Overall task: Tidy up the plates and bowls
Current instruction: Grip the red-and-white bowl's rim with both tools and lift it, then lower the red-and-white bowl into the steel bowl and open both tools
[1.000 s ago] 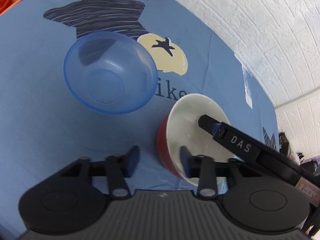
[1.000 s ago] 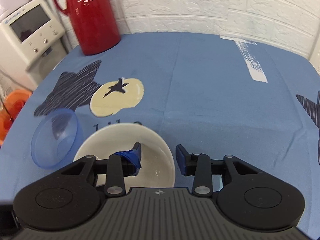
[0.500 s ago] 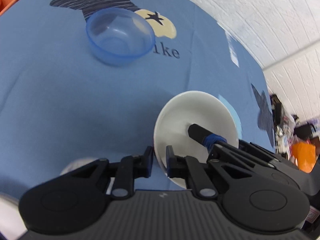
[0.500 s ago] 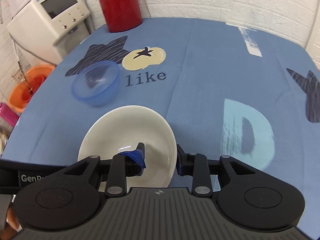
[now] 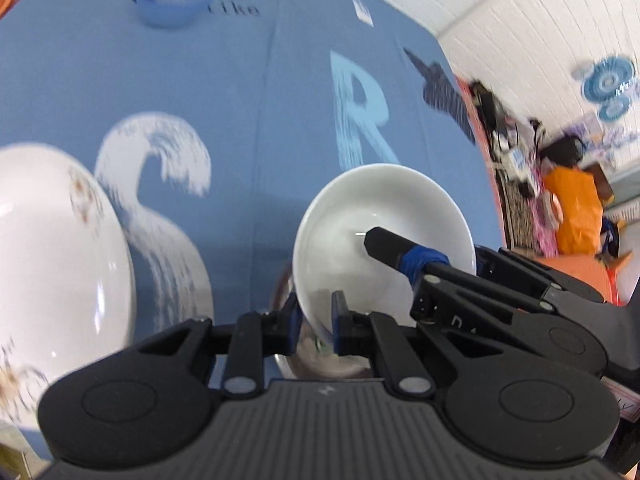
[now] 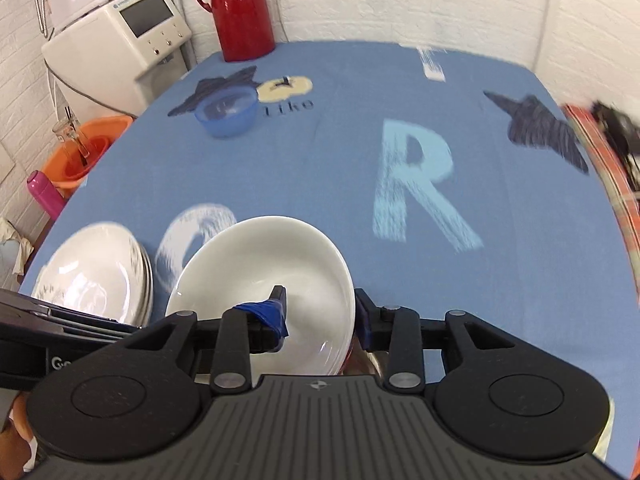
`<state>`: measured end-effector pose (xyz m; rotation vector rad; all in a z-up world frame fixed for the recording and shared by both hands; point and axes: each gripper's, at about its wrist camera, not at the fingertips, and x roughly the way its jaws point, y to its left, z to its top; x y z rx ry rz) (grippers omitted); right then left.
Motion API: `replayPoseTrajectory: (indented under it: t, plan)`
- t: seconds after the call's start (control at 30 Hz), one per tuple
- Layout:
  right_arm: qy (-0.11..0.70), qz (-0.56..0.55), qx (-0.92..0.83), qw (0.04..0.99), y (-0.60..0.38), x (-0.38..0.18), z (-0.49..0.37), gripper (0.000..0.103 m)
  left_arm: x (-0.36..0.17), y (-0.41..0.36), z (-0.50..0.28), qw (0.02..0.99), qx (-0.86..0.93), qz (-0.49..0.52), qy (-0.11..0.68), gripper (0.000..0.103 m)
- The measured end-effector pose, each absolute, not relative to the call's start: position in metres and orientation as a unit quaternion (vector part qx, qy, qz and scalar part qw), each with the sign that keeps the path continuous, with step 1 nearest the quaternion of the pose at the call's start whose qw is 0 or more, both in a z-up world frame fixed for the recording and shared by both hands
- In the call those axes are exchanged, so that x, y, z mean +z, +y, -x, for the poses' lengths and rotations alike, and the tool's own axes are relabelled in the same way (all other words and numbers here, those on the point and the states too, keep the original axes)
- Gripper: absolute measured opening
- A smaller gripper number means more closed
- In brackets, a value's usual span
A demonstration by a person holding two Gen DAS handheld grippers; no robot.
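Note:
A bowl [image 5: 380, 208], white inside and red outside, hangs tilted above the blue tablecloth [image 5: 240, 120]. My left gripper [image 5: 316, 320] is shut on its near rim. My right gripper [image 6: 320, 312] is shut on the bowl [image 6: 256, 272] too, one finger inside and one outside the wall. Just under the bowl a shiny metal bowl [image 5: 288, 360] shows in part. A stack of white plates [image 6: 92, 276] sits left of it; the top plate [image 5: 52, 272] fills the left of the left wrist view. A clear blue bowl [image 6: 226, 114] stands far back.
A red thermos [image 6: 242, 8] stands at the table's far edge. Off the left side are a white machine [image 6: 120, 40], an orange basin [image 6: 86, 148] and a pink bottle [image 6: 44, 192]. Clutter and an orange bag [image 5: 576, 208] lie past the right edge.
My left gripper, open a second ago, has shut on the bowl's rim. Both grippers have drawn the bowl back toward the near edge, away from the blue bowl; the plates and metal bowl came into view.

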<state>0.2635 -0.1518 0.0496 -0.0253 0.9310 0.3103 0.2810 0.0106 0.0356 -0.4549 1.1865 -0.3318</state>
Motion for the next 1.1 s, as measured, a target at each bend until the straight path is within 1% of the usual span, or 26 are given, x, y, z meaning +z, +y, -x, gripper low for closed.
replayPoseTrajectory:
  t: [0.13,0.37,0.47,0.5,0.53,0.57,0.63,0.67,0.9,1.1]
  plan:
    - [0.461,0.003,0.141,0.876,-0.163,0.026,-0.244,0.020,0.016,-0.007,-0.260,0.786,-0.161,0.188,0.567,0.004]
    - [0.465,0.002,0.143,0.874,-0.170,0.004,-0.240,0.020,-0.002,-0.015,-0.256,0.788,-0.150,0.167,0.574,0.005]
    - [0.469,-0.016,0.144,0.871,-0.176,0.002,-0.240,0.020,0.000,-0.017,-0.258,0.796,-0.152,0.153,0.565,0.008]
    - [0.470,-0.025,0.144,0.871,-0.179,0.001,-0.240,0.019,0.001,-0.017,-0.258,0.799,-0.155,0.149,0.562,0.015]
    - [0.469,-0.034,0.145,0.870,-0.181,0.001,-0.240,0.018,0.002,-0.018,-0.259,0.799,-0.161,0.144,0.562,0.025]
    - [0.468,-0.044,0.146,0.870,-0.184,0.002,-0.239,0.019,0.004,-0.016,-0.259,0.797,-0.166,0.145,0.562,0.027]
    - [0.459,-0.056,0.144,0.875,-0.188,0.008,-0.238,0.019,0.009,-0.011,-0.258,0.795,-0.181,0.159,0.556,0.048]
    - [0.456,-0.057,0.147,0.876,-0.189,0.011,-0.238,0.019,0.013,-0.010,-0.258,0.797,-0.188,0.159,0.552,0.052]
    - [0.430,-0.066,0.142,0.889,-0.193,0.030,-0.240,0.020,0.051,0.012,-0.249,0.816,-0.216,0.166,0.509,0.053]
    - [0.434,-0.081,0.147,0.885,-0.190,0.036,-0.250,0.021,0.068,0.072,-0.257,0.845,-0.158,0.170,0.481,0.054]
